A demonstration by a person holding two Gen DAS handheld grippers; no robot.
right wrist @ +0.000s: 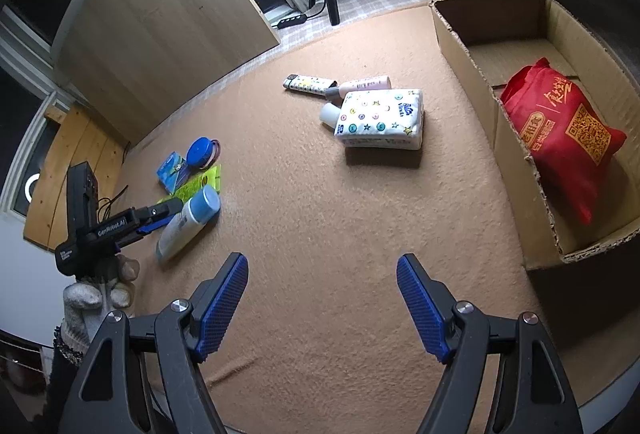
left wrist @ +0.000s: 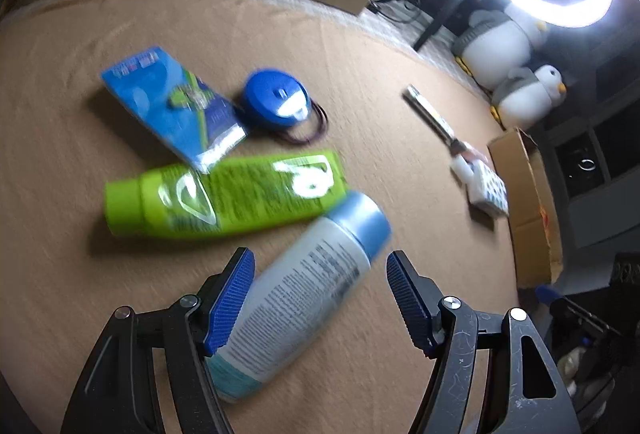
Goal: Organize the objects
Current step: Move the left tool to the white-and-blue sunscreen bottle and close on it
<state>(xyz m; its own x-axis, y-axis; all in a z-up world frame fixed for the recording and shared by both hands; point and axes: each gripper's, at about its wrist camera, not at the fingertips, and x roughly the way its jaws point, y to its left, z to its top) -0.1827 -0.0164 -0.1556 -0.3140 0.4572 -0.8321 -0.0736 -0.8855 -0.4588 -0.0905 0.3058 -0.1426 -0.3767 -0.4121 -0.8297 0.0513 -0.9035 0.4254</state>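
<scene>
Left gripper [left wrist: 320, 298] spread wide, straddling white bottle [left wrist: 296, 298] lying mid-mat [left wrist: 60, 73], against green bottle [left wrist: 224, 193]. Likely light, rigid, slick plastic; best pinched mid-body. Right gripper [right wrist: 320, 304] open, empty, near cardboard box [right wrist: 472, 73].

left gripper [left wrist: 320, 298] spread wide around a lying white bottle [left wrist: 296, 298].

The left wrist camera sits low and close over the tan cloth [left wrist: 60, 81], looking along its fingers at the white bottle with a blue cap [left wrist: 304, 286] right below it. The right wrist camera looks from higher and farther back, across the cloth toward the cardboard box [right wrist: 472, 45]. Both views share that bottle [right wrist: 188, 220], the green tube [left wrist: 224, 193] and the tissue pack [right wrist: 380, 117].
</scene>
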